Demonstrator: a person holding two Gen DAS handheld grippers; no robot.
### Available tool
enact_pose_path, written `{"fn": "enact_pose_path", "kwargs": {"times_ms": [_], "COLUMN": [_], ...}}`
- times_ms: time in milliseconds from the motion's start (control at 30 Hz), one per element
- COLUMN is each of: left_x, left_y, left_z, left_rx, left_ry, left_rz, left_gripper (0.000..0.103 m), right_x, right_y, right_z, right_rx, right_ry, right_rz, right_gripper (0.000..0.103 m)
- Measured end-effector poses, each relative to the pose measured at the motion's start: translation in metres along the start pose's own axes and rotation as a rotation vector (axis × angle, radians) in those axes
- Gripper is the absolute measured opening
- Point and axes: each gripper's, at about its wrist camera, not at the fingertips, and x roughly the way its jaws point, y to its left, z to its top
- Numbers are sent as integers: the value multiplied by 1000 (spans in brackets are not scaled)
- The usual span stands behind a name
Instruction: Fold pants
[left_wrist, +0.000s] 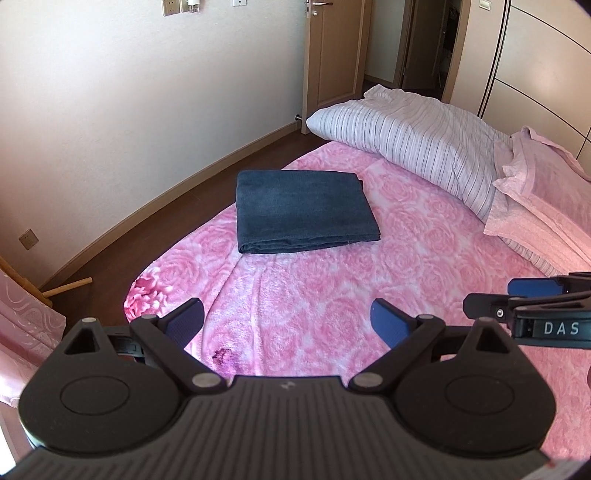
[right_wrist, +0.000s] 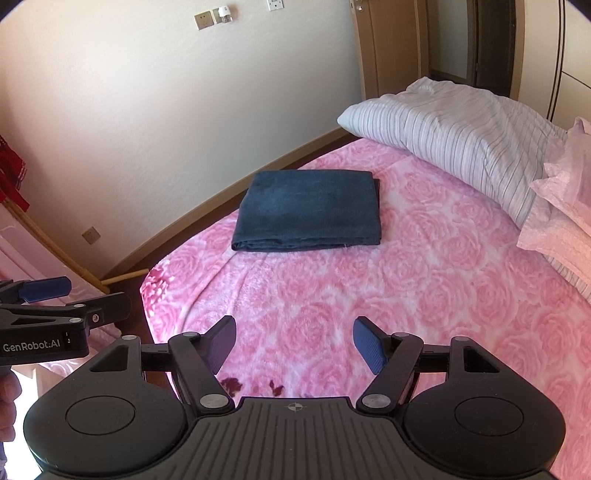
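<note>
Dark blue denim pants (left_wrist: 304, 210) lie folded into a flat rectangle on the pink rose-patterned blanket (left_wrist: 332, 288), near the bed's left edge; the right wrist view shows them too (right_wrist: 310, 208). My left gripper (left_wrist: 288, 321) is held open above the blanket, well short of the pants, with nothing between its blue pads. My right gripper (right_wrist: 293, 343) is open as well, at about the same distance from the pants and empty. Each gripper shows at the edge of the other's view: the right one (left_wrist: 491, 295) and the left one (right_wrist: 92, 299).
A striped grey-and-white quilt (left_wrist: 413, 147) and a pink folded cover (left_wrist: 535, 199) lie along the far right of the bed. Brown floor (left_wrist: 155, 221) and a white wall run along the left. A wooden door (left_wrist: 328, 55) stands at the back. Pink fabric on a rack (left_wrist: 22, 332) hangs at left.
</note>
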Motion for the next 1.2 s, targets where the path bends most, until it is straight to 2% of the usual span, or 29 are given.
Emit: {"fn": "enact_pose_path", "kwargs": {"times_ms": [1200], "left_x": [24], "left_y": [14], "left_z": [14], "left_rx": [32], "left_ry": [21], "left_rz": [-15], "left_gripper": [95], "right_x": [18], "right_y": [7], "right_z": [14], "right_rx": [29], "right_ry": [15], "right_rz": [-12], "right_gripper": [67]}}
